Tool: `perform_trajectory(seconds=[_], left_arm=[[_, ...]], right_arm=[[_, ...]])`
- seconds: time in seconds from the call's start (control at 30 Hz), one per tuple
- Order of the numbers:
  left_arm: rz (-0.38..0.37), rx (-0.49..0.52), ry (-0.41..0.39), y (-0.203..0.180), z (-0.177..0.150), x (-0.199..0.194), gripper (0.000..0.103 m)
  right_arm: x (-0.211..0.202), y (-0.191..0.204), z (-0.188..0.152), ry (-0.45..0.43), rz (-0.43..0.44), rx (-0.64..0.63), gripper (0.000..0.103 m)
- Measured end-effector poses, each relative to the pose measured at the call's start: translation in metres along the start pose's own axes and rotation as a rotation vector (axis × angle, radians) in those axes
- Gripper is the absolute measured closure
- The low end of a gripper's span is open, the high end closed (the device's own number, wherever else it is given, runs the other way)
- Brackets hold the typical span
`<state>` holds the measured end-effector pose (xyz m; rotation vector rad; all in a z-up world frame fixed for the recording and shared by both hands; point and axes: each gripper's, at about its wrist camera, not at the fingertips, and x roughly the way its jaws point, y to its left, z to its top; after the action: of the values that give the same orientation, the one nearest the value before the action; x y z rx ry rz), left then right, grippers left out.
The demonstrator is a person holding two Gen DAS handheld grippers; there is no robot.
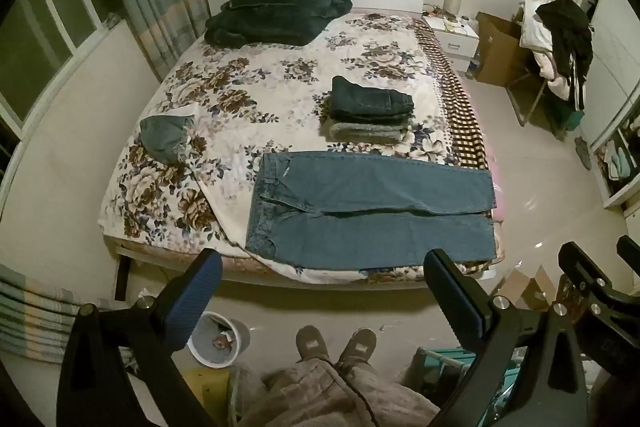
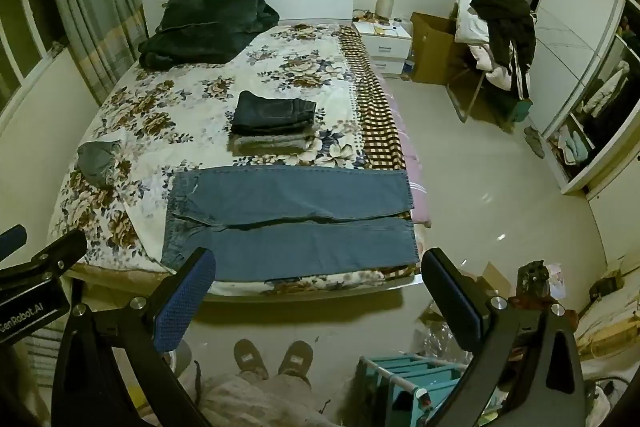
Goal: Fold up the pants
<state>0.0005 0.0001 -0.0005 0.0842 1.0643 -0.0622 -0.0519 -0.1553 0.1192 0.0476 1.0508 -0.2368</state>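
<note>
A: Where are the jeans [image 1: 372, 211] placed?

B: They are spread flat across the near end of the bed [image 1: 280, 75], waistband to the left, the 2 legs laid side by side toward the right edge. No fold appears to have been made yet.

A: And the claws?

B: The left gripper [image 1: 322, 291] is held wide apart and empty, above the floor and short of the mattress. The same is seen of the right gripper [image 2: 318, 291]. Nothing is touched by either.

A: Which step is judged to be in hand?

B: The approach. Next, 1 leg would likely need to be pinched at waistband and hem and laid over the other.

A: Anything else nearby?

B: A folded stack [image 1: 370, 113] is lying just behind the jeans.
</note>
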Motion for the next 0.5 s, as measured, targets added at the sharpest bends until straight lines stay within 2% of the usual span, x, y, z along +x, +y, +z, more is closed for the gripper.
perform_trajectory(seconds=[0.5], left_arm=[[-0.010,0.001,-0.012,0.000,0.003,-0.009,0.000]], right_arm=[[-0.013,0.002,-0.001,-0.008,0.009,-0.014,0.000]])
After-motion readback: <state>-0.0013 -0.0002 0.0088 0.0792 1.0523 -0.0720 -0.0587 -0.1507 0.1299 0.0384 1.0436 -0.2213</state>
